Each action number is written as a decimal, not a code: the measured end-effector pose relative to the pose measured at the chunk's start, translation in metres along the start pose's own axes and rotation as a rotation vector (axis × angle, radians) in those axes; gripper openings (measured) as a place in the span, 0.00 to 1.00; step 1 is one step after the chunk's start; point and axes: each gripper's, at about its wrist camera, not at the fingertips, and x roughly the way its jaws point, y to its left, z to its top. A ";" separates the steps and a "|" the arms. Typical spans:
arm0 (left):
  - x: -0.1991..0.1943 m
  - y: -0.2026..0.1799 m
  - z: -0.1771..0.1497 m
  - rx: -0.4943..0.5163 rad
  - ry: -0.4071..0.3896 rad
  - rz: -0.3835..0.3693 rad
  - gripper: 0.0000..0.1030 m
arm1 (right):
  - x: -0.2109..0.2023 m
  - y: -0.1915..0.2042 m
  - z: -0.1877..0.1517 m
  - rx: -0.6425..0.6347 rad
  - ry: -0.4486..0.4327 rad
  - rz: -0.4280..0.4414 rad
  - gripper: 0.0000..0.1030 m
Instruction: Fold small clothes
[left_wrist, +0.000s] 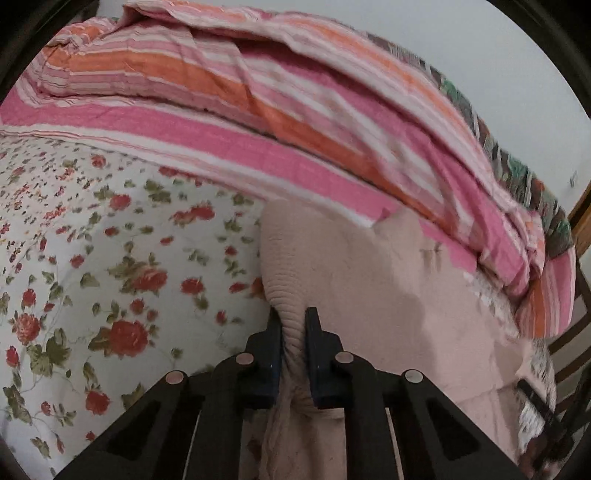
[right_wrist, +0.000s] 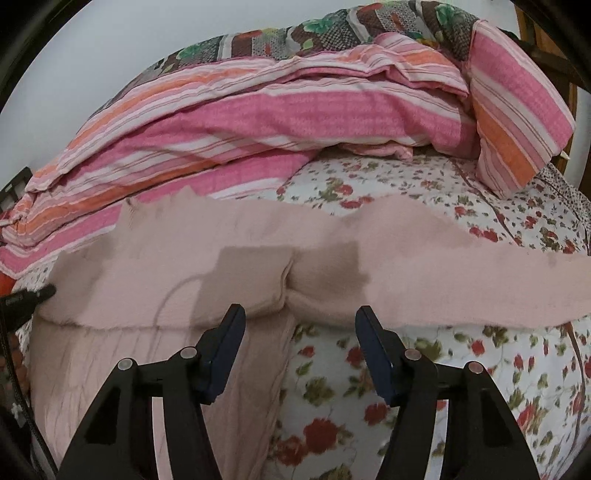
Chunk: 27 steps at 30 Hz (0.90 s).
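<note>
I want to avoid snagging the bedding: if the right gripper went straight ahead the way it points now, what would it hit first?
Most likely the pink garment: the open right gripper points at its folded edge, just ahead of the fingertips. The striped quilt lies farther back. Depth is hard to judge here.

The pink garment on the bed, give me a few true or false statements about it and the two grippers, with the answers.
1. The left gripper is shut on the pink garment. True.
2. The right gripper holds the garment. False: its fingers are spread, gripping nothing.
3. The garment lies on a flowered sheet. True.
4. The striped quilt is blue and green. False: pink, orange and white.
</note>
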 end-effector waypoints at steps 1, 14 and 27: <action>-0.001 -0.002 -0.001 0.014 -0.001 0.007 0.14 | 0.005 0.000 0.001 0.005 0.008 -0.004 0.60; 0.007 -0.058 -0.024 0.316 -0.043 0.240 0.40 | -0.008 -0.015 -0.003 -0.057 0.026 -0.070 0.63; 0.017 -0.059 -0.023 0.324 -0.012 0.291 0.58 | -0.076 -0.193 -0.023 0.211 -0.053 -0.321 0.80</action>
